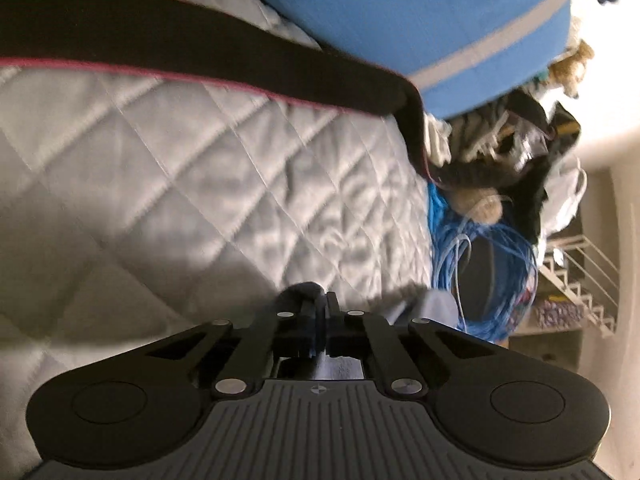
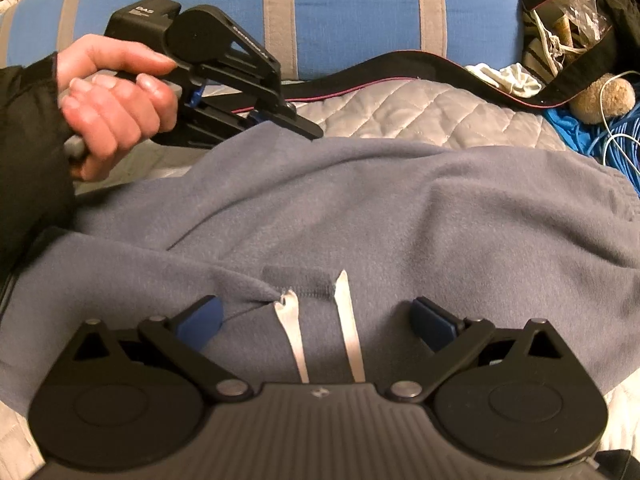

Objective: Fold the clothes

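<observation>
- Across the lower frame of the right wrist view, the grey-blue fleece garment (image 2: pixel 360 216) lies spread on the quilted bedcover (image 2: pixel 420 116).
- At upper left, the left gripper (image 2: pixel 316 133) pinches the garment's far edge.
- Right gripper (image 2: pixel 316 320) hangs wide open over the white drawstrings (image 2: pixel 348 328), holding nothing.

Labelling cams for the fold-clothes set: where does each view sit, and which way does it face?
Left wrist: on the left gripper, shut on the grey-blue garment, looking over the quilted cover toward the blue cushion; only its own linkage shows.
Right wrist: on the open right gripper, looking down at the garment; the left hand shows.
Shared: garment, quilt, cushion, black strap.
</observation>
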